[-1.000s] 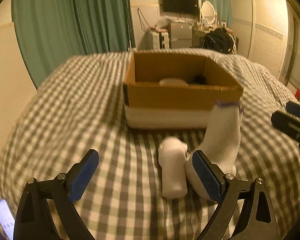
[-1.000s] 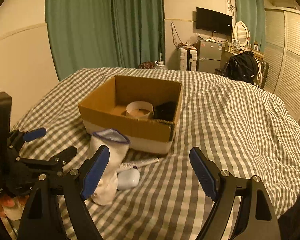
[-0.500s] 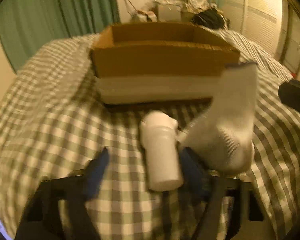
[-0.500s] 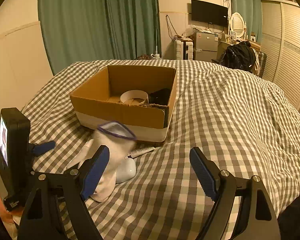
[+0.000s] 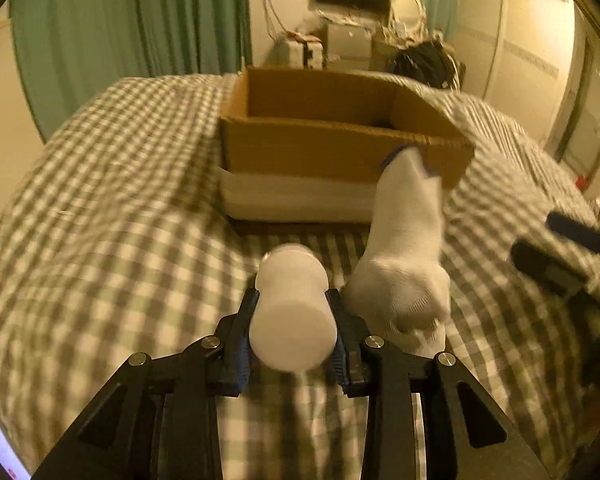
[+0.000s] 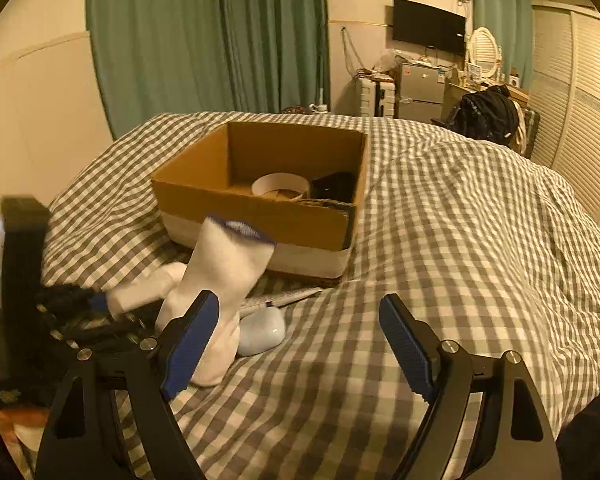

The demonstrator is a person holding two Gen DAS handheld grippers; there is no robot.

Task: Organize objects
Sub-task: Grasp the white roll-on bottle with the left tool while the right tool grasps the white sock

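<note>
My left gripper is shut on a white plastic bottle that lies on the checked bedspread, cap end pointing at the cardboard box. The bottle also shows in the right wrist view, held by the left gripper. A white sock with a purple cuff stands upright just right of the bottle, also visible in the right wrist view. My right gripper is open and empty, above the bedspread in front of the box.
The box holds a roll of tape and a dark object. A white earbud case and a pen lie by the sock. Green curtains and a wardrobe stand beyond the bed.
My left gripper moved forward over the white bottle and closed on it. The right gripper stayed open and shifted slightly.
</note>
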